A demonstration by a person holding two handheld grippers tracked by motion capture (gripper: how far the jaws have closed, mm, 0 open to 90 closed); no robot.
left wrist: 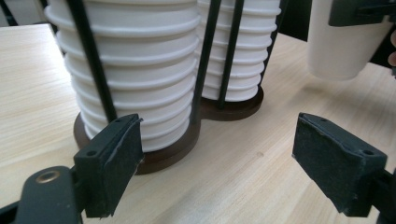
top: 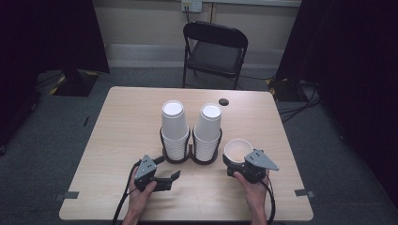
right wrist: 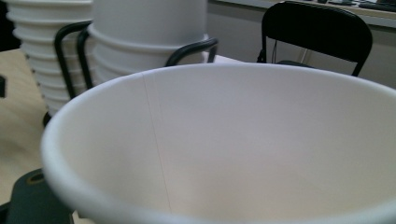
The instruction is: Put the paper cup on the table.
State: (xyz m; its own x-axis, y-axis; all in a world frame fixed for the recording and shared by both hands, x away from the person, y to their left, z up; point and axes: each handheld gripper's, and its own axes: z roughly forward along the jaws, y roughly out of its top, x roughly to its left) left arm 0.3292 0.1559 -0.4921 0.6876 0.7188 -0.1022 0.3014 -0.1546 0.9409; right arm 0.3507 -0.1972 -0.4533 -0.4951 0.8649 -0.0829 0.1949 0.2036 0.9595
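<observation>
Here, a single white paper cup (top: 237, 149) is riding mouth-up in the right tool (top: 234, 165), which is gripping it just off the near right side of the two-ring cup holder (top: 191, 157); in the left gripper view its base is hanging clear above the tabletop (top: 122, 122). The left tool (top: 170, 169) is lying low in front of the holder, its jaws standing wide apart with nothing between them and pointing at the foot of the left stack (top: 174, 126). The step in hand appears to be carrying the lone cup away from the stacks, and doing it well probably means squeezing the thin wall only lightly, keeping the cup level, and setting it down well apart from the wire frame. Counted: one loose cup, two stacks of upturned cups, with the right stack (top: 208, 131) alongside, one holder, two tools, and one folding chair (top: 215, 51) beyond the tabletop.
</observation>
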